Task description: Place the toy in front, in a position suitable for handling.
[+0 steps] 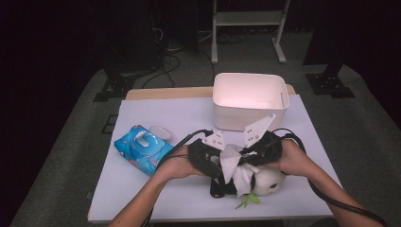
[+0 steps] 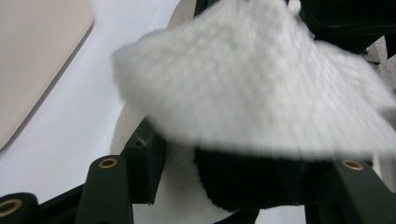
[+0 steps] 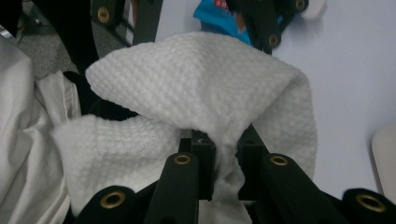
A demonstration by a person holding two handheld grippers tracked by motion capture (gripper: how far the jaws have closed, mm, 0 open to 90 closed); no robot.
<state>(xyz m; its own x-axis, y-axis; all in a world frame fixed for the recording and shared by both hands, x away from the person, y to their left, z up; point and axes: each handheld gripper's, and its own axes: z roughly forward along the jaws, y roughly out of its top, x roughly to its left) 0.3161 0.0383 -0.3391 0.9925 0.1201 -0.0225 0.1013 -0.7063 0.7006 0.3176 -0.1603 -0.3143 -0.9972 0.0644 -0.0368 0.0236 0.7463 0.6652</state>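
Observation:
A black-and-white panda plush (image 1: 270, 182) lies near the table's front edge, with a green leaf (image 1: 248, 200) by it. Both hands meet just above it. My right gripper (image 1: 247, 153) (image 3: 226, 156) is shut on a white textured wipe (image 1: 234, 163) (image 3: 201, 93), which bunches over its jaws and drapes onto the toy. My left gripper (image 1: 218, 166) (image 2: 219, 175) comes in from the left, its jaws closed around a black furry part of the panda (image 2: 243, 184). The wipe (image 2: 252, 79) hangs blurred right above those jaws.
A blue wet-wipe pack (image 1: 142, 149) (image 3: 217, 14) with its white lid flipped up lies on the left of the white table (image 1: 156, 189). A white bin (image 1: 246, 118) stands at the back right. Cables trail off the front edge.

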